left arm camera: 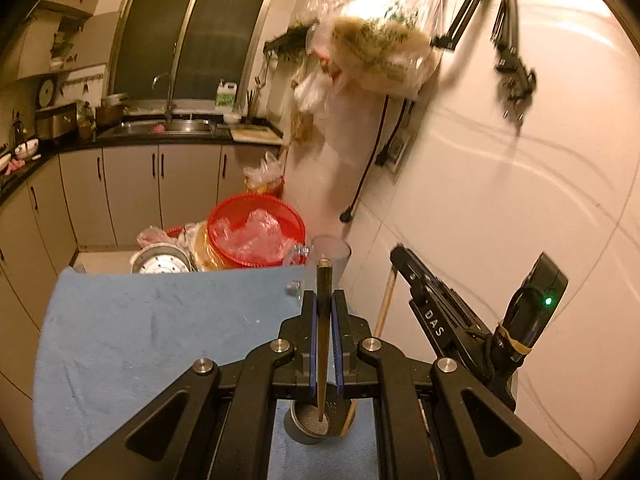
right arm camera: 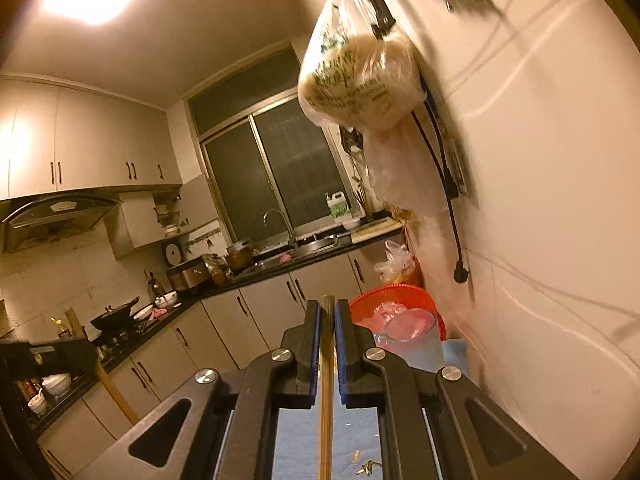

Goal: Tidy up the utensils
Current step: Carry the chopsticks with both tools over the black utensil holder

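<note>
My left gripper (left arm camera: 324, 296) is shut on a dark brown chopstick (left arm camera: 322, 340). The stick's lower end hangs inside a round metal cup (left arm camera: 298, 430) on the blue cloth (left arm camera: 160, 340). A pale wooden chopstick (left arm camera: 385, 304) slants into the same cup, just left of my right gripper (left arm camera: 402, 256). In the right wrist view my right gripper (right arm camera: 327, 304) is shut on that pale chopstick (right arm camera: 326, 380), which runs straight down between the blue pads. At that view's left edge my left gripper (right arm camera: 76, 354) shows with its stick (right arm camera: 116, 396) slanting down.
A clear glass (left arm camera: 332, 250) stands at the cloth's far edge, against the white tiled wall (left arm camera: 500, 200). Behind it sit a red basket (left arm camera: 256, 228) of plastic bags and a metal pot lid (left arm camera: 162, 264). Small metal bits (right arm camera: 368, 468) lie on the cloth. Plastic bags (left arm camera: 380, 52) hang from wall hooks.
</note>
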A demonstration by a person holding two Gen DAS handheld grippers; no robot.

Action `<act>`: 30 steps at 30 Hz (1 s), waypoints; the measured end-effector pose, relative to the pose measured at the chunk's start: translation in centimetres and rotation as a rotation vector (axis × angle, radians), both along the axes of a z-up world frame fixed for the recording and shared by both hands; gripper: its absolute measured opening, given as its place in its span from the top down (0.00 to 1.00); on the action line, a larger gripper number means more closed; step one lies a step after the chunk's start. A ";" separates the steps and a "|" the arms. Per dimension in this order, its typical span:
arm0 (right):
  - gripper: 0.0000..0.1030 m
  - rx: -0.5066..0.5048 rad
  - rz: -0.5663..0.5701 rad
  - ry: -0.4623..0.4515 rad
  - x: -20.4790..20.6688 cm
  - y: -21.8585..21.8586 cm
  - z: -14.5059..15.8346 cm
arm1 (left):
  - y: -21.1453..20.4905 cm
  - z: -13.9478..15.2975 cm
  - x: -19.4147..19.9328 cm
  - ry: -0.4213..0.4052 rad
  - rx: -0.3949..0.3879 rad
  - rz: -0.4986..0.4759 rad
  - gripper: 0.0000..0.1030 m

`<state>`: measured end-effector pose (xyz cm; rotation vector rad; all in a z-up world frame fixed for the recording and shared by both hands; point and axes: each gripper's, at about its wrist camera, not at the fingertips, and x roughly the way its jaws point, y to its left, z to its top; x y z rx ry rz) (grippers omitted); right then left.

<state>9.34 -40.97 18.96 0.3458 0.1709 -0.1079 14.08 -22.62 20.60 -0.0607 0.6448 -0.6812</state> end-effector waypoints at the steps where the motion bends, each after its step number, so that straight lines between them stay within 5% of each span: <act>1: 0.92 -0.004 0.002 0.010 0.4 -0.1 -0.5 | -0.4 -0.7 0.2 0.010 0.008 -0.003 0.93; 10: 0.92 -0.012 0.000 0.035 1.1 -0.4 -3.2 | -1.3 -5.3 0.9 0.068 0.043 0.004 0.93; 19: 0.91 -0.010 0.032 0.078 1.1 -0.1 -4.4 | -1.2 -6.3 0.6 0.085 0.070 0.001 0.93; 30: 0.92 -0.043 0.035 -0.058 0.1 0.8 -0.2 | -1.0 -5.4 0.8 0.067 0.054 0.010 0.93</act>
